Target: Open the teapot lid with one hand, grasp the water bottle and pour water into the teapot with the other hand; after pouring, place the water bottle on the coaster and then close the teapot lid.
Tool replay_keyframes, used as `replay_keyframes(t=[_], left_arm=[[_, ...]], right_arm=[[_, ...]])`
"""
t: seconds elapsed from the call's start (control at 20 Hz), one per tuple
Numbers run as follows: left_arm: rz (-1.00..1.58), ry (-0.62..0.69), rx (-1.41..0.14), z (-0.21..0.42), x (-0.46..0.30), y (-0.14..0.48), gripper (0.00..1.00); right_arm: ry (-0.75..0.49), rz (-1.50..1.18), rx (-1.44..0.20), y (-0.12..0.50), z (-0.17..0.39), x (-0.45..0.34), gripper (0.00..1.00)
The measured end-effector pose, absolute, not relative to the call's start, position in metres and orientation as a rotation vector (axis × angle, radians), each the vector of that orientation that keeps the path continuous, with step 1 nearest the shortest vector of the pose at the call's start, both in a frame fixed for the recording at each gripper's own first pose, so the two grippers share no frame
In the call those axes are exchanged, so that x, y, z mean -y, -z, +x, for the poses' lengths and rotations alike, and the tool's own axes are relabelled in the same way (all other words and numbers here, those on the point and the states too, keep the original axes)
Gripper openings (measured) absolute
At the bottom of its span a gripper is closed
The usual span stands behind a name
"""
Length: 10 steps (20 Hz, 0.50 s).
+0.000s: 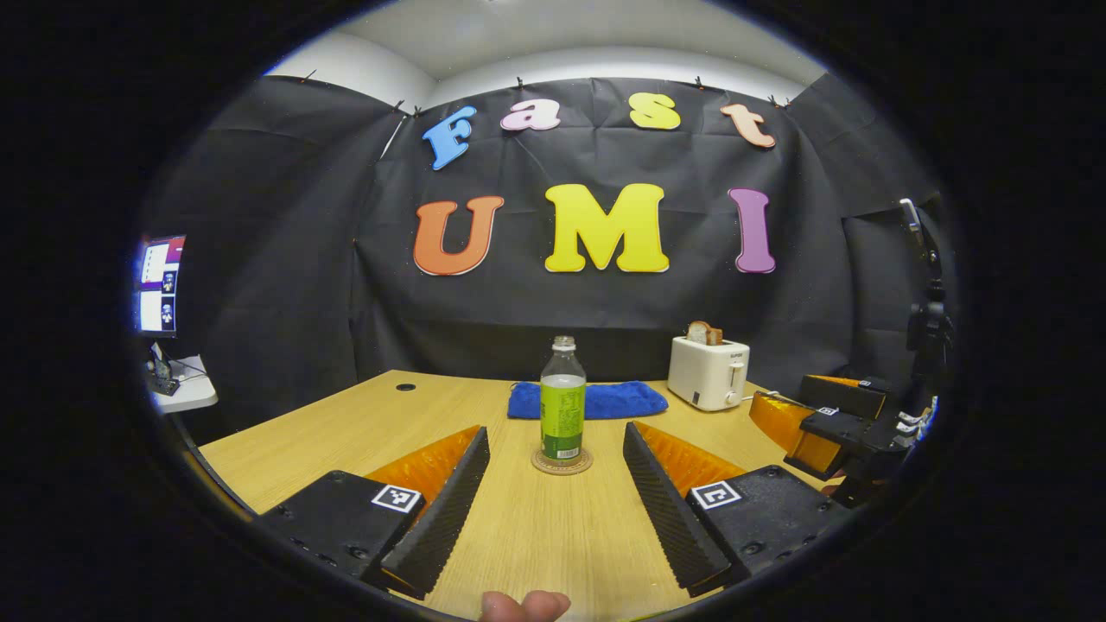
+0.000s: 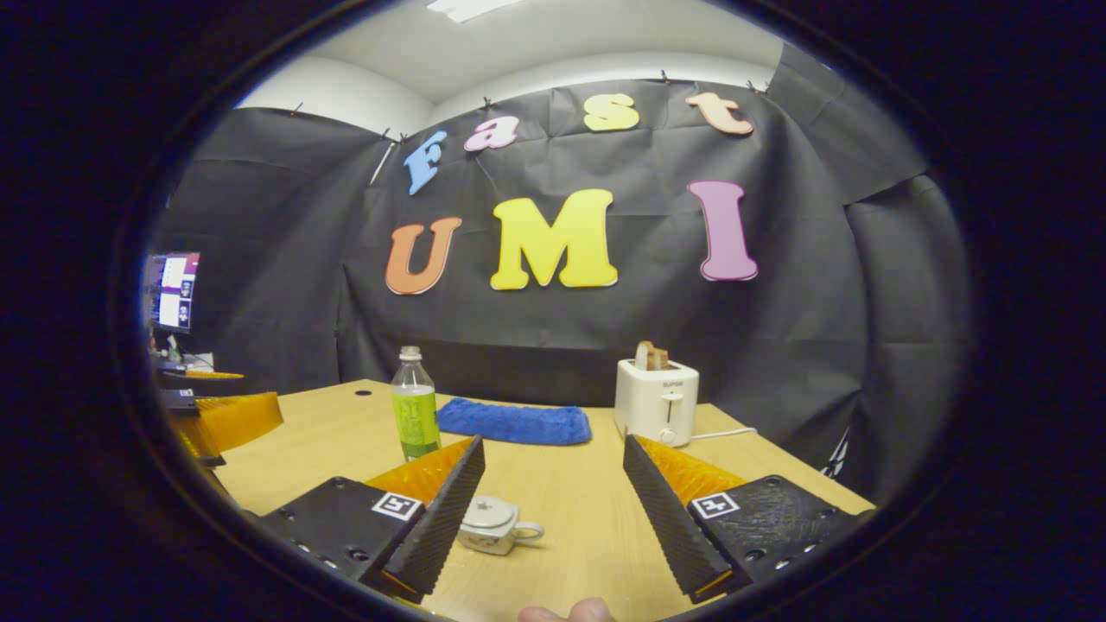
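A clear water bottle [image 1: 562, 402] with a green label stands upright on a round coaster [image 1: 562, 462] in the middle of the wooden table [image 1: 518, 536]. My left gripper [image 1: 553, 510] is open, its fingers spread either side of the bottle and short of it. In the right gripper view the same bottle [image 2: 415, 416] stands at the left. A small white teapot [image 2: 492, 524] with its lid on sits just ahead of my open right gripper [image 2: 553, 510], close to its left finger. The right gripper [image 1: 829, 423] also appears at the right of the left gripper view.
A blue cloth [image 1: 587, 400] lies behind the bottle. A white toaster [image 1: 708, 371] with bread in it stands at the back right, its cord trailing on the table. A monitor [image 1: 159, 285] sits off the table at the left. A fingertip [image 1: 523, 605] shows at the bottom edge.
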<state>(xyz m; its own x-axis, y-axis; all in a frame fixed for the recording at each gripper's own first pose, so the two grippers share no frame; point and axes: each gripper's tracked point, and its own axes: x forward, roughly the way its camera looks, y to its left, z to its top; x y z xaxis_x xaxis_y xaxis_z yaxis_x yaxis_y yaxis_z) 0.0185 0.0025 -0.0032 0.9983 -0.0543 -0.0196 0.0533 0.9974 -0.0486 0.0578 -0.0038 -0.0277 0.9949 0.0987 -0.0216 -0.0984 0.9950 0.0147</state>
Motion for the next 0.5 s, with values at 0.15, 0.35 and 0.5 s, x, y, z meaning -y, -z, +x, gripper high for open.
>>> replay_keyframes(t=[0.15, 0.35, 0.5], left_arm=[[-0.043, 0.060, -0.009, 0.006, 0.005, 0.001, 0.97], [-0.056, 0.069, 0.006, -0.005, 0.012, -0.004, 0.97], [-0.068, 0.049, 0.003, -0.011, 0.003, -0.005, 0.97]], right_arm=[[-0.062, 0.002, -0.004, 0.019, 0.029, 0.017, 0.95], [-0.039, 0.013, -0.010, 0.020, -0.002, 0.016, 0.95], [-0.016, 0.007, 0.003, 0.017, -0.014, 0.017, 0.99]])
